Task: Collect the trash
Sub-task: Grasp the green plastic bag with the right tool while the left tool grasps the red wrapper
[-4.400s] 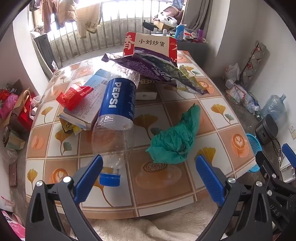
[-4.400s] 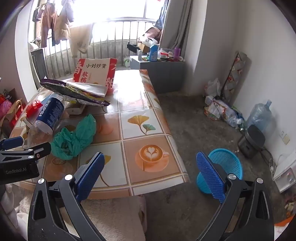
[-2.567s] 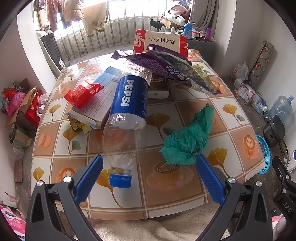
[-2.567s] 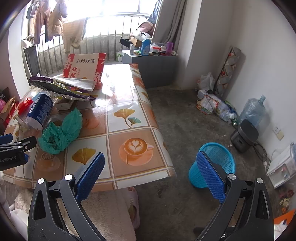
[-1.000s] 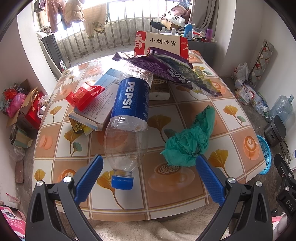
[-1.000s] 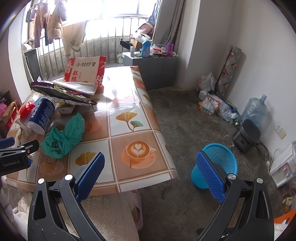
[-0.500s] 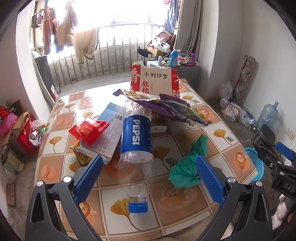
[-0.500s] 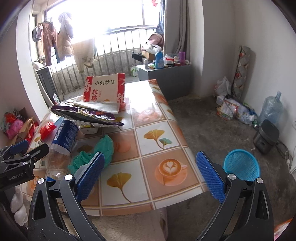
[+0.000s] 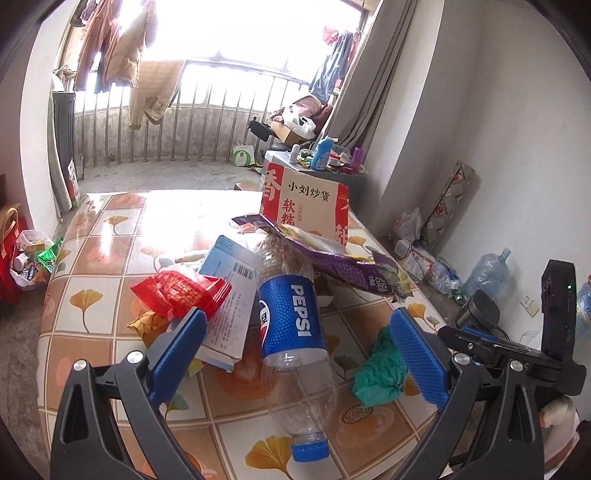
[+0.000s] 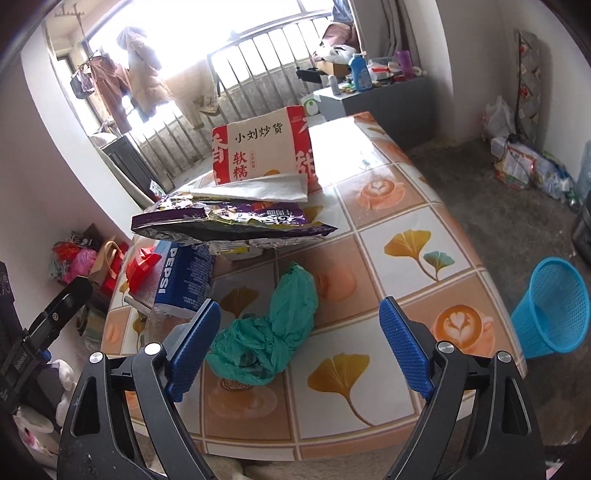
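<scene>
While my right gripper [image 10: 299, 347] narrows its empty jaws over the green bag [image 10: 271, 332] at the desk's [image 10: 424, 236] six o'clock edge, my left gripper [image 9: 295, 354] gapes, risking nudging the Pepsi bottle [image 9: 295, 332] rolling floorward.

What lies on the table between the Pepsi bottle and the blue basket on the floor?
In the right wrist view, the crumpled green plastic bag lies beside the Pepsi bottle; past it is bare tablecloth up to the table edge, then the blue basket.

Daylit and bright — window [image 9: 236, 33] blown out white behind the railing, glare washing the table [image 9: 122, 221] top. Strong fisheye bending and dark vignette at corners — slight softness throughout, soft shadows under clutter.
</scene>
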`<state>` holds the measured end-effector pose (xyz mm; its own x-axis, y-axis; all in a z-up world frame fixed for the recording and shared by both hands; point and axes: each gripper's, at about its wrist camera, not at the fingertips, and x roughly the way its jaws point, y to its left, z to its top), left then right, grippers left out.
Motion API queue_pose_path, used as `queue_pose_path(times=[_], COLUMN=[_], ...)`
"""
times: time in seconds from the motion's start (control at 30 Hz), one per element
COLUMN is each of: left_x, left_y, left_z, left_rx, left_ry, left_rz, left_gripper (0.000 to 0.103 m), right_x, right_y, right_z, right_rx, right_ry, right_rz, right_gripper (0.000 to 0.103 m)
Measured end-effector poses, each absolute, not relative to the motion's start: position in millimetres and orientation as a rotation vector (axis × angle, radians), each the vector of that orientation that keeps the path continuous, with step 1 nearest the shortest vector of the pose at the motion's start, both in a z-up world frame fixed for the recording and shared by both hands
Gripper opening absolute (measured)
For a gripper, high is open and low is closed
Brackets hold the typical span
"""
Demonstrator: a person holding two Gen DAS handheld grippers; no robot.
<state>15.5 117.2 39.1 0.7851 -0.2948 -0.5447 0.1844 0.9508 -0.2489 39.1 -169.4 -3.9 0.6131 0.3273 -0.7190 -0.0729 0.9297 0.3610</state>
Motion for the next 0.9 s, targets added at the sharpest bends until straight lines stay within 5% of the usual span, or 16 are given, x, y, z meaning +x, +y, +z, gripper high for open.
queue_pose_path(times=[0.5,0.9], left_x=[67,60], left_y=[125,149], left_z=[64,43], left_rx=[-0.194,-0.193], left_ry=[0.624,0.714], left_rz=[-0.333,-0.194], left_gripper=[0.071,0.062], right_x=[70,62], right_y=[-165,-187], right_z=[-51,-54], right_rx=[0.544,0.603], right_ry=[1.112,1.114], right_rz=[0.269,0.305], right_gripper=[0.057,0.052])
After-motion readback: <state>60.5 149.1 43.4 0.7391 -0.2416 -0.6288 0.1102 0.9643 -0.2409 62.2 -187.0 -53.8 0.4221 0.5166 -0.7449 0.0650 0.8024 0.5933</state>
